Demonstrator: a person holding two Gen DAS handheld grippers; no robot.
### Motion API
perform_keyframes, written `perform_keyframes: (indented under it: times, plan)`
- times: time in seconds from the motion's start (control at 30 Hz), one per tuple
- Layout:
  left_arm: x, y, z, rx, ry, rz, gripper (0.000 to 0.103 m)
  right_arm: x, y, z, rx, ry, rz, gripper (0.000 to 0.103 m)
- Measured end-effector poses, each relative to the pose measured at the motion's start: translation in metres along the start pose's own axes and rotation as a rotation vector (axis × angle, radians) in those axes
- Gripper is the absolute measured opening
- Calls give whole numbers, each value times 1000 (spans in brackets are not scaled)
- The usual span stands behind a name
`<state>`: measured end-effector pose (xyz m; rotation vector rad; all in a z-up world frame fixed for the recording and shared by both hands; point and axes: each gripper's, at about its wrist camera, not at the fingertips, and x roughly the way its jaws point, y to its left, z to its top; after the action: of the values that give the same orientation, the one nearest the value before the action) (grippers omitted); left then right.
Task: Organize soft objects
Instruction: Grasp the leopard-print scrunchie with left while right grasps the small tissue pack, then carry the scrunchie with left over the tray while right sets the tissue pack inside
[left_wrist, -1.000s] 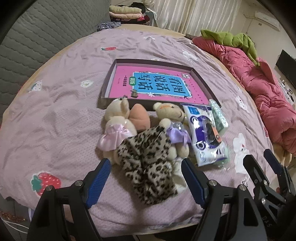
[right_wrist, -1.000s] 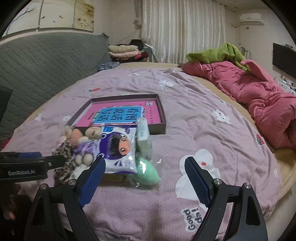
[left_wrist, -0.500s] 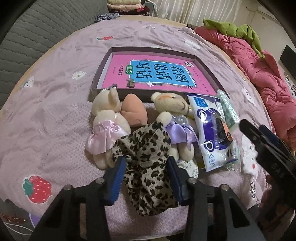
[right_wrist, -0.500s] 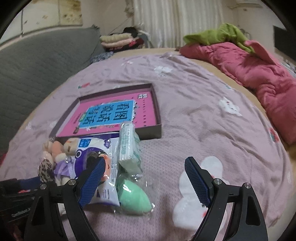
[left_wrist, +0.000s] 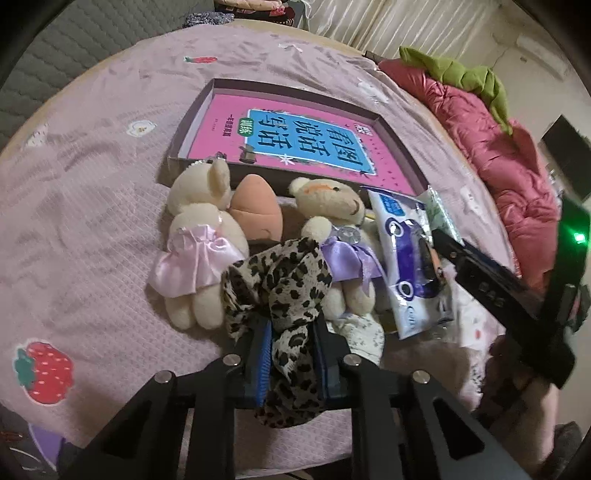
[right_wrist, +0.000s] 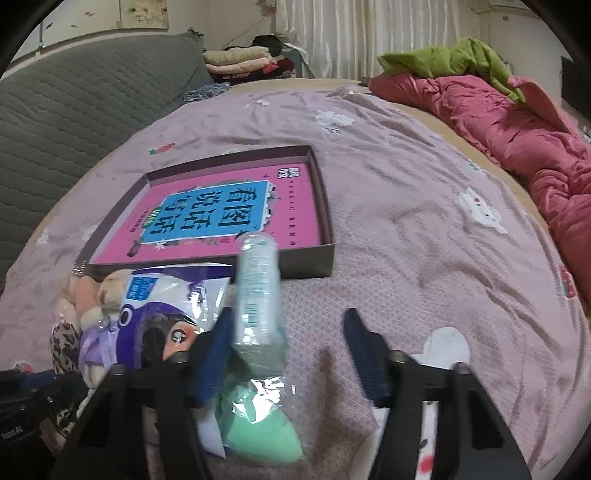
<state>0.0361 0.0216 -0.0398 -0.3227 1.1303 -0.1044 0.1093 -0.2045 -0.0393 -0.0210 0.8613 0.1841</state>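
My left gripper (left_wrist: 291, 354) is shut on a leopard-print cloth (left_wrist: 284, 284) that lies over two cream teddy bears, one in a pink dress (left_wrist: 199, 254) and one with a purple bow (left_wrist: 332, 221). An orange sponge (left_wrist: 255, 210) sits between the bears. A shallow box with a pink book (left_wrist: 291, 144) lies behind them. My right gripper (right_wrist: 288, 354) is open, low over a clear pack of tissues (right_wrist: 258, 288) and a green sponge (right_wrist: 262, 435). A blue-and-white packet (right_wrist: 166, 314) lies left of it.
The purple bedsheet (right_wrist: 424, 221) spreads to the right of the box. A red quilt (right_wrist: 535, 136) with a green garment (right_wrist: 454, 55) lies along the right side. A grey headboard (right_wrist: 74, 96) and folded clothes (right_wrist: 236, 61) are at the back.
My left gripper has moved forward and closed on the leopard-print cloth. My right gripper has dropped lower and closer to the tissue pack, its jaws narrower than before.
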Motion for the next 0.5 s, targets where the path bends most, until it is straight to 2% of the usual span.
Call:
perform_keyframes:
  times: [0.03, 0.1, 0.23, 0.5]
  plan:
    - [0, 1, 0, -3, -2, -8, 19, 1, 0, -1, -1, -3, 4, 37]
    - [-1, 2, 0, -8, -2, -12, 17, -1, 0, -2, -2, -15, 12, 28]
    - [-4, 5, 1, -32, -21, -30, 10, -12, -2, -3, -2, -68, 33, 22]
    - [-27, -1, 5, -13, -104, -44, 8, -39, -5, -5, 23, -163, 74, 21]
